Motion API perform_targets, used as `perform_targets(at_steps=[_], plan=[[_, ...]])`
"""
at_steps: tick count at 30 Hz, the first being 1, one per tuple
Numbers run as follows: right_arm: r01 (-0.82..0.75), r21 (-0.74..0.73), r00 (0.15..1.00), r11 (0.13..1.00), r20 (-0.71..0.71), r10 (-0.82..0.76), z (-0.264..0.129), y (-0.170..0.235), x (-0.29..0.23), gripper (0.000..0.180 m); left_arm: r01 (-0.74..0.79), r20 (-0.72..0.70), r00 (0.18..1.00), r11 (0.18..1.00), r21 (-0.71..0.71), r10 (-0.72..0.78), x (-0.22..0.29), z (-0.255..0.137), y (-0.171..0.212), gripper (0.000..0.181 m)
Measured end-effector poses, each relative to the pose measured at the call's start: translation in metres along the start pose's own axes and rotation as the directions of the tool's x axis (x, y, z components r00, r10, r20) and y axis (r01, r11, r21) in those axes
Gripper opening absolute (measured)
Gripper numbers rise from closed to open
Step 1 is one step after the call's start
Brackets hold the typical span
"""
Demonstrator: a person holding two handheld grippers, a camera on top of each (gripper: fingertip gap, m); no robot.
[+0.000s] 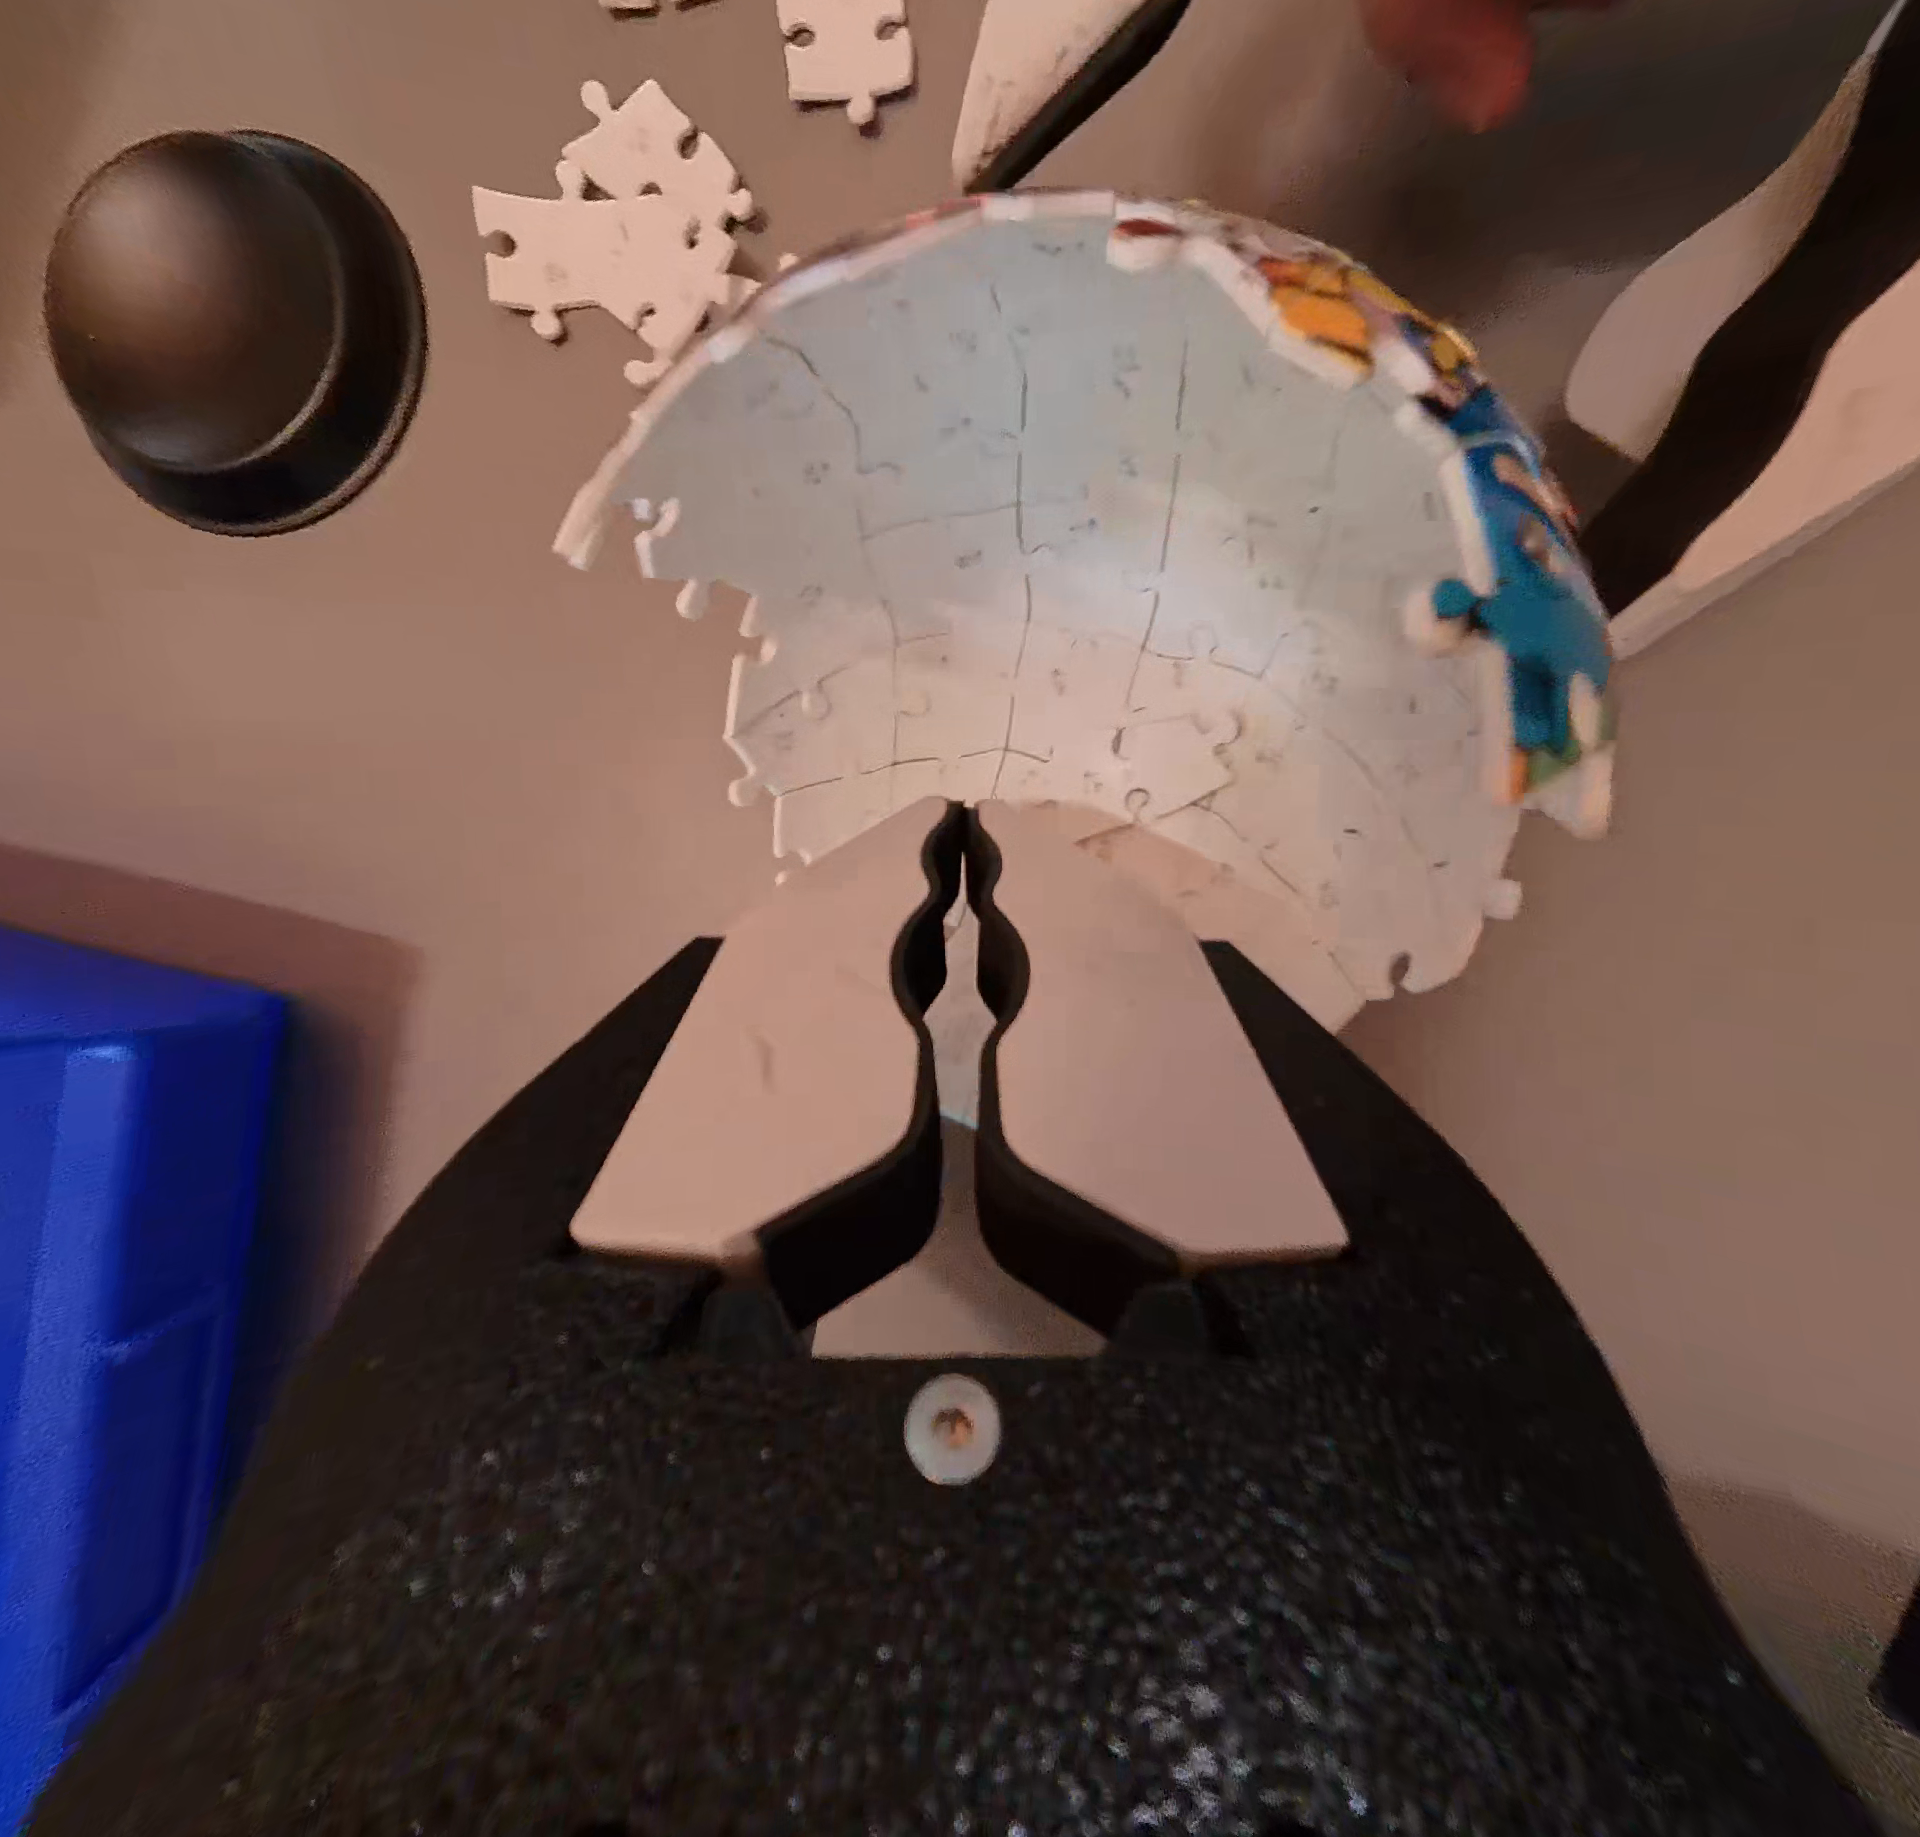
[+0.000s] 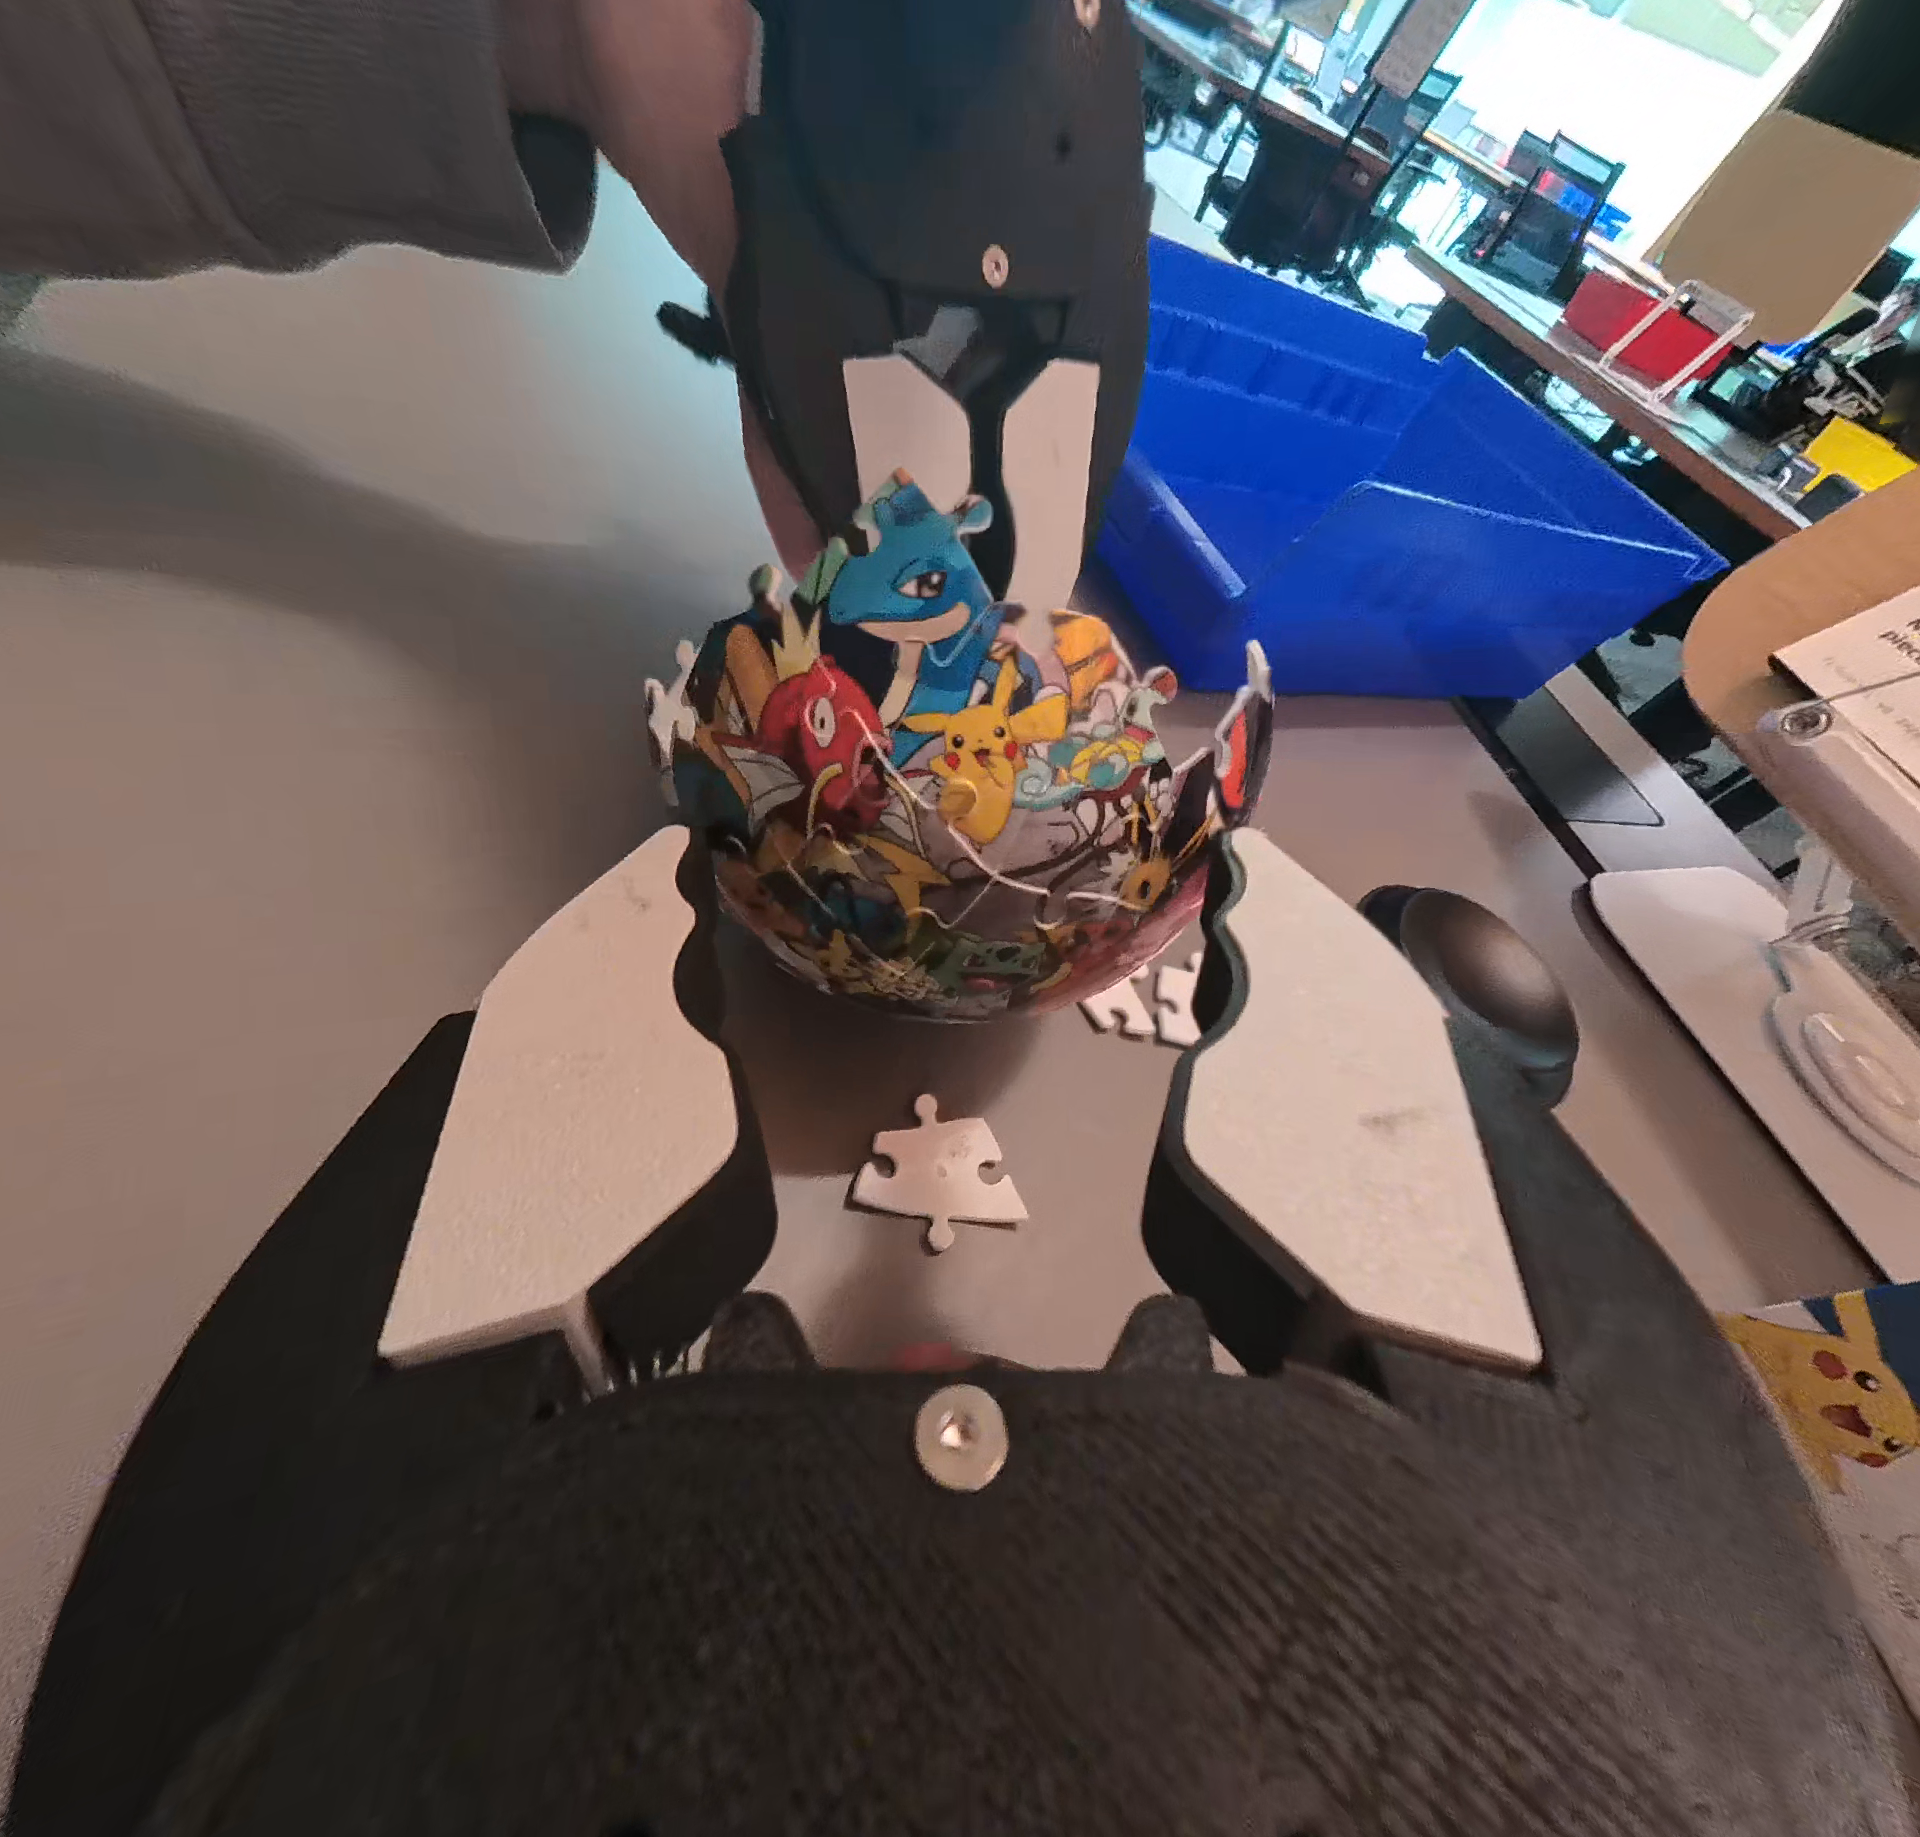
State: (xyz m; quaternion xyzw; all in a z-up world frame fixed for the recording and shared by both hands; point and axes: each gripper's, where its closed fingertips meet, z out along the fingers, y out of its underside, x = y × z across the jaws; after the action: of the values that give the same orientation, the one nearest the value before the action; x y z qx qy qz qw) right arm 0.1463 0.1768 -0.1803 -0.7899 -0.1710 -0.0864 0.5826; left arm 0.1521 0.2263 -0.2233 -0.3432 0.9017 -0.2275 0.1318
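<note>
A partly built ball-shaped jigsaw shell [image 1: 1091, 582] stands on the grey table [image 1: 312, 707], white inside and printed with colourful cartoon creatures outside [image 2: 966, 821]. My left gripper [image 1: 961, 823] is shut on the shell's rim; in the right wrist view it [image 2: 935, 530] comes down from above onto the far rim. My right gripper [image 2: 961, 904] is open, with one finger on each side of the shell; I cannot tell whether they touch it. Its fingers [image 1: 1039, 52] show at the top and right of the left wrist view.
Loose white puzzle pieces [image 1: 613, 239] lie beyond the shell, one [image 2: 940, 1179] between my right fingers. A black domed stand [image 1: 234, 333] sits to the side [image 2: 1475, 977]. A blue bin [image 2: 1403, 520] stands nearby [image 1: 125, 1216]. A printed sheet [image 2: 1829, 1392] and clear holder [image 2: 1849, 956] lie right.
</note>
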Motion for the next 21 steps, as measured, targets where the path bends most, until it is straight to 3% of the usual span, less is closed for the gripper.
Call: perform_targets(at_steps=[1,9,15,21], plan=[[0.005,-0.001,1.000,1.000,0.006,-0.005,0.001,-0.001,0.000,0.090,0.006,-0.016,1.000,1.000,-0.008,-0.006,0.001,0.003,0.001,0.000],[-0.066,0.032,0.997,0.997,-0.024,0.067,0.010,-0.003,0.001,0.104,0.142,-0.044,0.988,0.985,-0.094,-0.147,-0.003,0.016,0.023,0.000],[0.074,0.071,0.997,0.995,-0.007,-0.073,0.025,-0.003,-0.007,0.112,0.188,-0.052,0.979,0.976,-0.113,-0.195,-0.002,0.023,0.029,0.000],[0.354,0.078,0.935,0.932,-0.008,-0.354,0.037,0.007,-0.010,0.117,0.283,-0.074,0.954,0.953,-0.109,-0.291,-0.001,0.023,0.028,0.000]])
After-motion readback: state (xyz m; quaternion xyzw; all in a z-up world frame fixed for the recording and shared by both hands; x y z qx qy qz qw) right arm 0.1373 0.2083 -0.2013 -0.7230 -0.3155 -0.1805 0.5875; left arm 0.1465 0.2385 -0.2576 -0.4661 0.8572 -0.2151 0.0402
